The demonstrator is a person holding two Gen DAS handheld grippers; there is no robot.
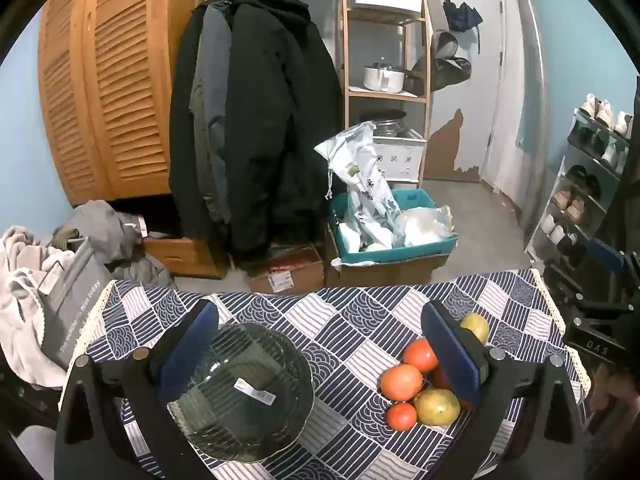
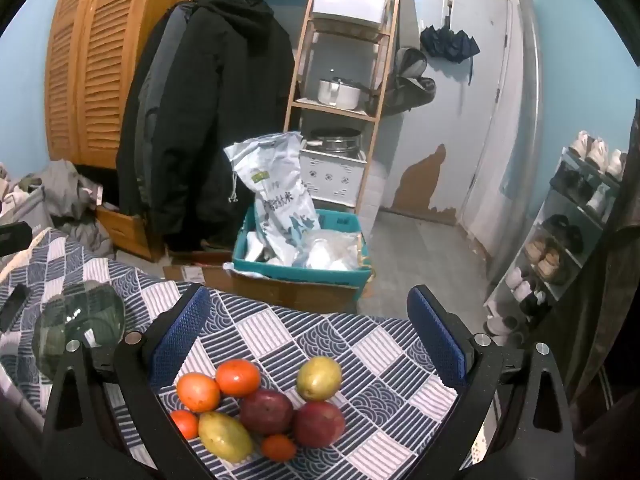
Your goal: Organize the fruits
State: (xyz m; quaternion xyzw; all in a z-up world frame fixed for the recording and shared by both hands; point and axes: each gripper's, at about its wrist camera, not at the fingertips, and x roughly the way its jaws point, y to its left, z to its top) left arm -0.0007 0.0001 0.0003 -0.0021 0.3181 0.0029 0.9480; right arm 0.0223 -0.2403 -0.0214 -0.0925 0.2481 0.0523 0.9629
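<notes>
A cluster of fruits lies on the patterned tablecloth (image 2: 360, 344): several orange-red ones (image 2: 237, 377), two dark red ones (image 2: 319, 423) and two yellow-green ones (image 2: 319, 378). My right gripper (image 2: 310, 332) hovers open over this cluster with nothing between its blue pads. A ribbed glass bowl (image 1: 244, 392) stands to the left of the fruits (image 1: 401, 382); in the right wrist view the bowl (image 2: 78, 322) shows at the far left. My left gripper (image 1: 320, 350) is open, its left finger in front of the bowl's rim and its right finger in front of part of the fruits.
Past the table's far edge stand a teal crate (image 2: 304, 268) with bags on cardboard boxes, a rack of dark coats (image 1: 256, 120), a wooden shelf (image 1: 386, 60) and a shoe rack (image 2: 560, 232). A pile of laundry (image 1: 36, 280) lies at the left.
</notes>
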